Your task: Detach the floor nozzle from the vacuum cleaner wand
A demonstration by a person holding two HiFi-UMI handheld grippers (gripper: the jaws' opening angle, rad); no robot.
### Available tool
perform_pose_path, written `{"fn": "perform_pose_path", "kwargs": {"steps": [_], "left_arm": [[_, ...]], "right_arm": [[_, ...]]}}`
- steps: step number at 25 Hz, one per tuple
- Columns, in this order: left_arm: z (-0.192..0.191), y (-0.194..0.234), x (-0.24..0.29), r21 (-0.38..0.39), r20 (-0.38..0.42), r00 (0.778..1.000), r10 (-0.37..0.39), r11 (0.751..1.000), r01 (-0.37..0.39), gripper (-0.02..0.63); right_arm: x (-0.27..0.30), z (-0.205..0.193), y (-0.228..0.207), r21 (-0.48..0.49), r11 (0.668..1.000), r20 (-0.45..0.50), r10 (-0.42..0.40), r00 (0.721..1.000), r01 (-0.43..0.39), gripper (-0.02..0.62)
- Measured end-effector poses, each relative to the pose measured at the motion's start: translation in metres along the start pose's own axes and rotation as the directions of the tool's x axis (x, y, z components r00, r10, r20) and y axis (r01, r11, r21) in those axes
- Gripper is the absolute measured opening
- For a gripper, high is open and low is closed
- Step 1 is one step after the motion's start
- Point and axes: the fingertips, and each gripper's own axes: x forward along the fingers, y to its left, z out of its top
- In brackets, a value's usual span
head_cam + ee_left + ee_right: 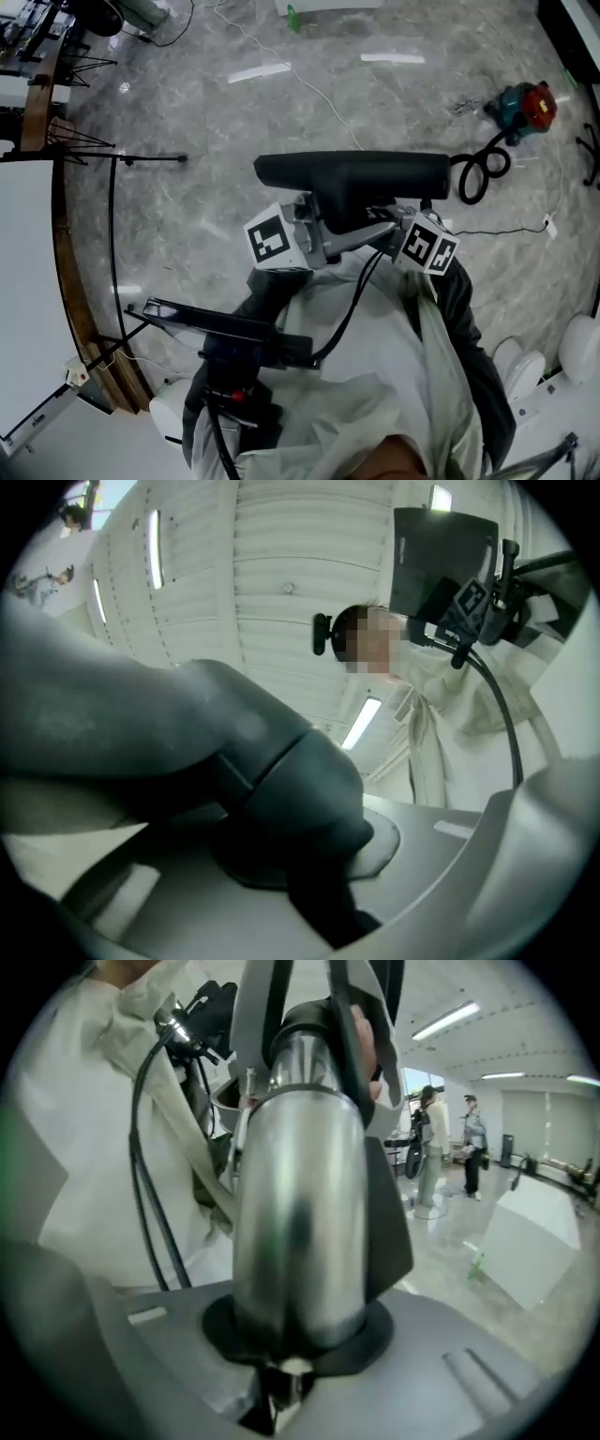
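In the head view the black floor nozzle (352, 178) is held crosswise in front of me above the marble floor. My left gripper (323, 232) comes in from the left under it; in the left gripper view its jaws (309, 855) are shut on the nozzle's dark grey neck (281, 789). My right gripper (389, 227) comes in from the right. In the right gripper view it (291, 1335) is shut on the shiny metal wand (300, 1213), whose far end runs into a black collar (319, 1026).
A red and teal vacuum body (525, 105) lies on the floor at the far right, with a looped black hose (483, 169) leading towards the nozzle. A tripod stand (112, 159) and a white panel (23, 281) are at the left. People (431, 1138) stand far off.
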Motion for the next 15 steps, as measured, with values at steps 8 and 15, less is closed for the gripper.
{"fn": "perform_pose_path", "kwargs": {"steps": [8, 15], "left_arm": [[0.004, 0.059, -0.027, -0.085, 0.039, 0.906, 0.421, 0.905, -0.417, 0.072], [0.003, 0.026, -0.02, -0.019, 0.021, 0.976, 0.218, 0.976, -0.218, 0.072]], "right_arm": [[0.003, 0.001, -0.051, 0.122, 0.849, -0.02, -0.517, 0.856, 0.515, 0.066], [0.014, -0.001, -0.031, 0.064, 0.921, -0.003, -0.385, 0.923, 0.384, 0.067]]}}
